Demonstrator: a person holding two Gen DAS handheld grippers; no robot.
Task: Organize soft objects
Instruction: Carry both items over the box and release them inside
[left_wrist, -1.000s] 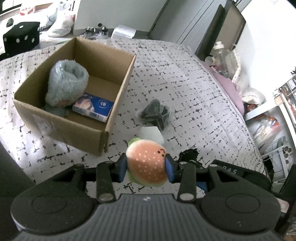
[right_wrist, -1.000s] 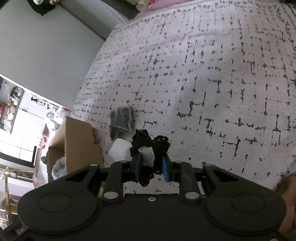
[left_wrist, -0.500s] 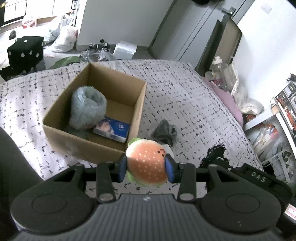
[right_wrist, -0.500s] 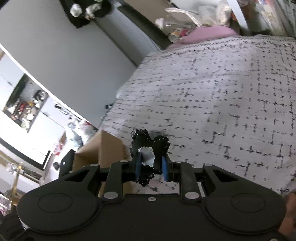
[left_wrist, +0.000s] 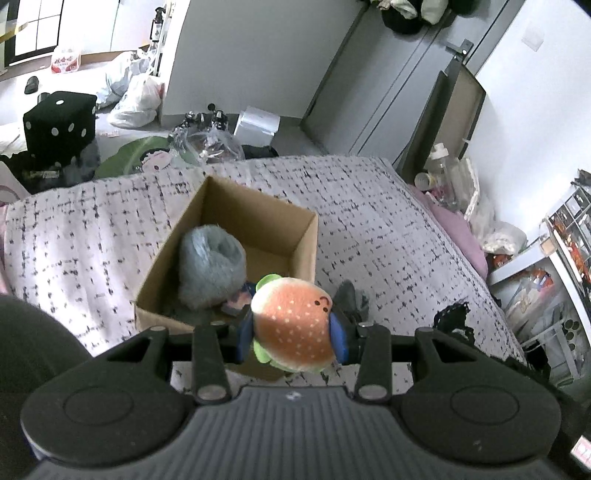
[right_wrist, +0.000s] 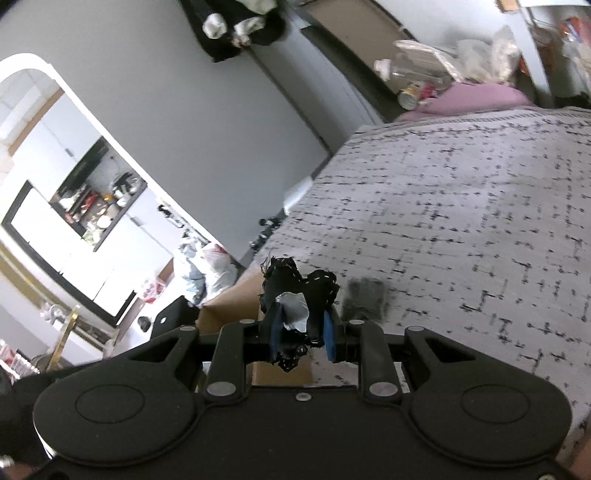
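Observation:
My left gripper (left_wrist: 293, 334) is shut on an orange hamburger plush (left_wrist: 293, 325) with a green edge, held high above the bed near the front right corner of an open cardboard box (left_wrist: 258, 210). The box holds a fluffy grey-blue plush (left_wrist: 212, 271) and a partly hidden blue packet (left_wrist: 236, 301). My right gripper (right_wrist: 301, 332) is shut on a black lace-edged cloth (right_wrist: 299, 288) with a white tag; that cloth also shows in the left wrist view (left_wrist: 452, 319). A dark grey soft item (left_wrist: 352, 297) lies on the bed right of the box; it shows blurred in the right wrist view (right_wrist: 364, 299).
The bed has a white cover with black dashes (left_wrist: 369, 229). The box's side shows in the right wrist view (right_wrist: 229, 306). A black dice-patterned cube (left_wrist: 59, 125), bags and clutter stand on the floor beyond the bed. A pink pillow (left_wrist: 458, 236) lies at the right edge.
Both grippers have risen well above the bed with their loads. The box now looks smaller and sits under the hamburger plush. The right view has tilted up toward the wall.

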